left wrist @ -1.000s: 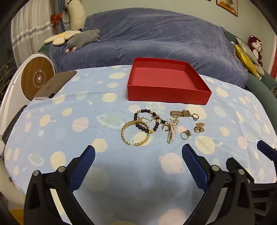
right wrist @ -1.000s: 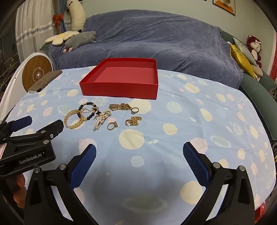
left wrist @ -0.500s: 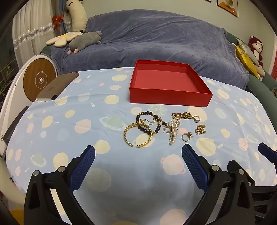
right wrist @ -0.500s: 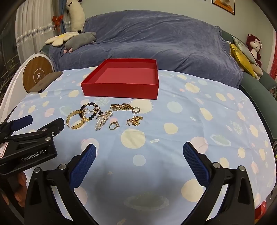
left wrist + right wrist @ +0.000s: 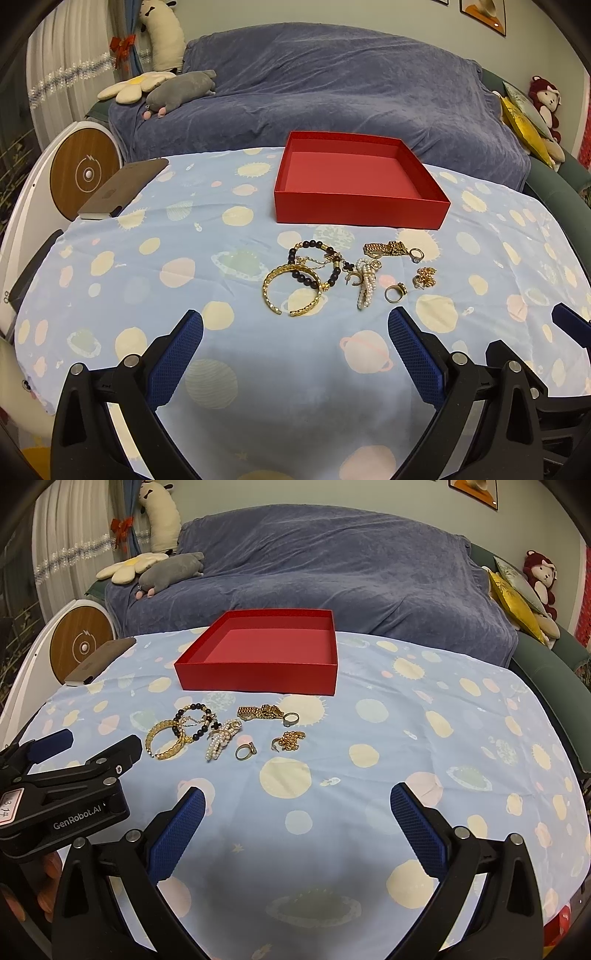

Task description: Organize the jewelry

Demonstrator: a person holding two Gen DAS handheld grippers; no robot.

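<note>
— Where does the jewelry lie?

— In a loose cluster on the bench cloth (image 5: 221,332), just in front of the empty red box (image 5: 360,212). The left gripper (image 5: 295,343) and right gripper (image 5: 297,821) both hover short of it, jaws spread wide, holding nothing.

— What looks easiest to take?

— Probably the gold bangle (image 5: 291,293): stiff, light, with a rim to pinch on its free near side. The beaded bracelet (image 5: 314,264) overlaps it and the pearl piece (image 5: 365,288) is limp; both may snag. The gold ring (image 5: 395,293) is small and likely slippery.
</note>
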